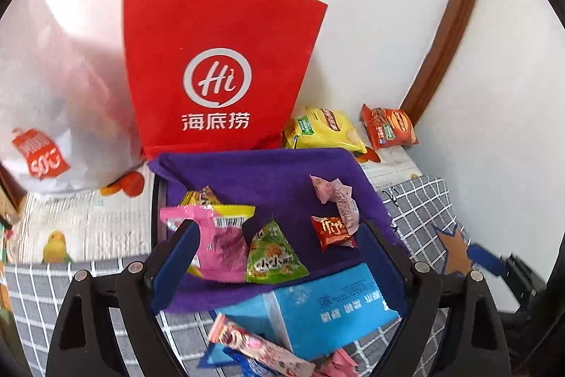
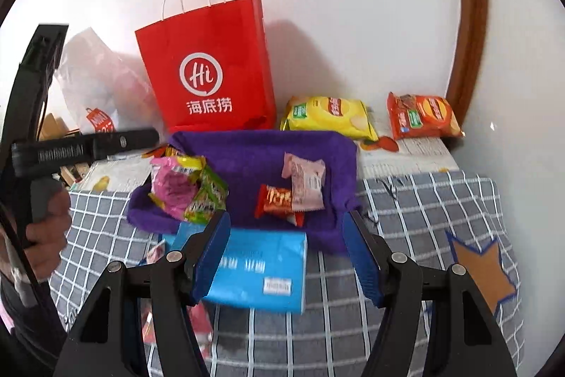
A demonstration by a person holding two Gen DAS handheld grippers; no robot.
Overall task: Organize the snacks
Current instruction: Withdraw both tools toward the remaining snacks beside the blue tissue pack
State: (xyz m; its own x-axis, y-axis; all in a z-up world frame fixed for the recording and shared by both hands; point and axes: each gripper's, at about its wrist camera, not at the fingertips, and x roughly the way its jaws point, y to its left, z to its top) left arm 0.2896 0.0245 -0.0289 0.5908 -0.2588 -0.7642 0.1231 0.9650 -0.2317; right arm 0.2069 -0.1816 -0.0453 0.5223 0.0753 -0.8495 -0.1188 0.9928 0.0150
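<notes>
A purple cloth-lined tray (image 1: 247, 172) (image 2: 247, 151) holds a pink packet (image 1: 220, 242) (image 2: 173, 186), a green triangular packet (image 1: 272, 257) (image 2: 208, 196), a small red packet (image 1: 330, 232) (image 2: 273, 200) and a pale pink packet (image 1: 339, 196) (image 2: 305, 182). A blue box (image 1: 332, 310) (image 2: 254, 274) lies in front of the tray. My left gripper (image 1: 275, 257) is open above the tray's near edge, empty. My right gripper (image 2: 286, 249) is open above the blue box, empty. A striped pink snack bar (image 1: 257, 348) lies near the box.
A red paper bag (image 1: 219, 69) (image 2: 208, 69) stands behind the tray against the wall. A white plastic bag (image 1: 53, 94) is to its left. A yellow chip bag (image 2: 328, 115) and an orange chip bag (image 2: 422, 117) lie behind right. A grey checked cloth (image 2: 406, 200) covers the surface.
</notes>
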